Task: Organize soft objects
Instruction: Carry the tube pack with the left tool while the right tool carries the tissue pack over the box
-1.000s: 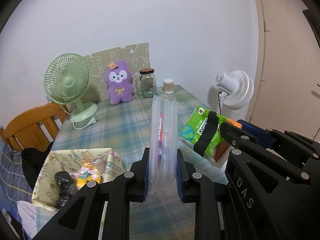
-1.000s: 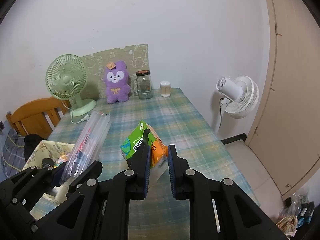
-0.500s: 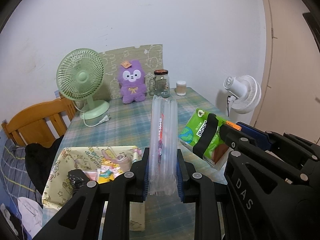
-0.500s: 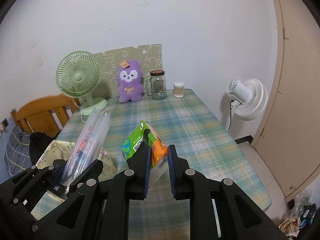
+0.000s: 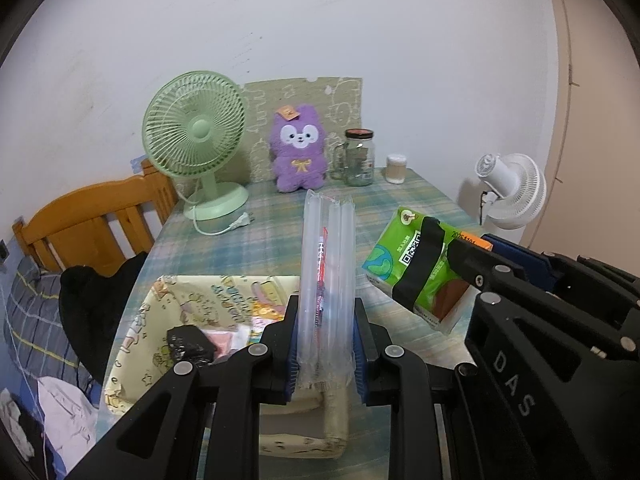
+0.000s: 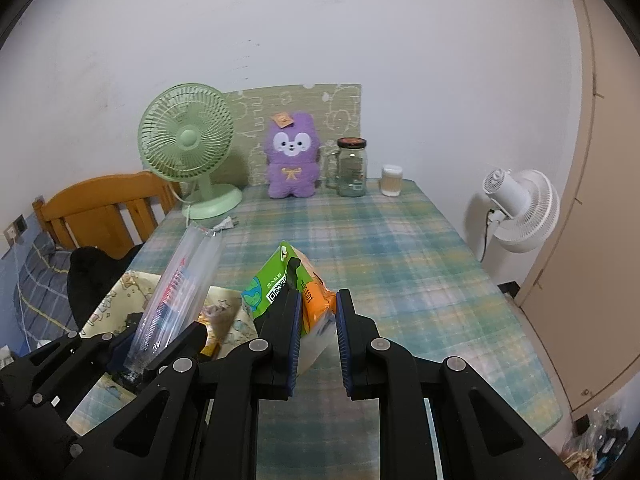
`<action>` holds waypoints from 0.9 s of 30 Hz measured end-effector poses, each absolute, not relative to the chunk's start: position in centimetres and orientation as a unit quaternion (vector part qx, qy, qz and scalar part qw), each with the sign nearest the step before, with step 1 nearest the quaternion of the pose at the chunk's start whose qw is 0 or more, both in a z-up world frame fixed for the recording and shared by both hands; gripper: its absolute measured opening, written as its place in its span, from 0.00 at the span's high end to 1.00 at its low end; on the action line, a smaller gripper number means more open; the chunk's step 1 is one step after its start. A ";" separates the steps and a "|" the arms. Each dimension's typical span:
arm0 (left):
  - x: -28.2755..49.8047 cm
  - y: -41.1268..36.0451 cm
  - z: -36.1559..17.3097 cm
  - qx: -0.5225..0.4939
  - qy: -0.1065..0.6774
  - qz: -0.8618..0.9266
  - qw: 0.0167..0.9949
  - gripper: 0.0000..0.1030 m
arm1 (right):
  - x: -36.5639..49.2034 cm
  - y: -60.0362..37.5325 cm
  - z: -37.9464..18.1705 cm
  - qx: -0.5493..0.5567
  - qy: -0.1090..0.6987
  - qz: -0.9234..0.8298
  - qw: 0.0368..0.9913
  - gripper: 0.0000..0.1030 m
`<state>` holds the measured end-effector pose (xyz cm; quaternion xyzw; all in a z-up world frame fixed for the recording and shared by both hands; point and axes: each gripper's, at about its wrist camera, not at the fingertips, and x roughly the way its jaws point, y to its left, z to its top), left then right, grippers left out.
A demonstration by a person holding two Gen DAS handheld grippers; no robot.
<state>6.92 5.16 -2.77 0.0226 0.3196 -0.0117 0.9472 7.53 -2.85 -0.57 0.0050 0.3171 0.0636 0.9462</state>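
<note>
Both grippers are loaded and held in the air over the near end of the plaid-covered desk (image 6: 400, 248), apparently midway through carrying soft goods to the patterned fabric storage box (image 5: 132, 332) below and to the left.

The left gripper (image 5: 325, 344) is clamped narrowly on the lower end of a clear plastic sleeve of straws (image 5: 326, 264), which stands up and away from the camera, with a red-printed strip inside it. In the right wrist view the same sleeve (image 6: 176, 292) leans over the box's near corner.

The right gripper (image 6: 318, 336) is pinched on a green-and-orange tissue pack (image 6: 292, 292), its jaws a little apart with the soft pack squeezed between them; from the left wrist the pack (image 5: 420, 268) hangs clear of the desk, just to the right of the box.

The box already holds a black bundle (image 5: 190, 346) and some pale items. The next move, by the look of it, calls for lowering each load over the box opening before releasing it; the long sleeve may need tilting to lie flat inside.

A purple plush toy (image 6: 292, 160) sits untouched at the far wall, beside a green desk fan (image 6: 188, 152) and a glass jar (image 6: 352, 168).
</note>
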 end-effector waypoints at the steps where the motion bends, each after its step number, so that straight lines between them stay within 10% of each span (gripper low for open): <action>1: 7.0 5.4 -2.8 0.022 0.321 -0.009 0.947 0.79 | 7.6 -2.5 -0.6 0.004 0.318 0.067 0.946 0.81; 23: 8.2 10.8 -6.6 0.034 0.366 0.033 0.930 0.79 | 9.8 3.6 -4.0 -0.010 0.365 0.131 0.922 0.81; 27: 8.6 11.9 -7.3 0.036 0.376 0.045 0.925 0.66 | 10.2 4.8 -4.8 -0.015 0.374 0.142 0.916 0.81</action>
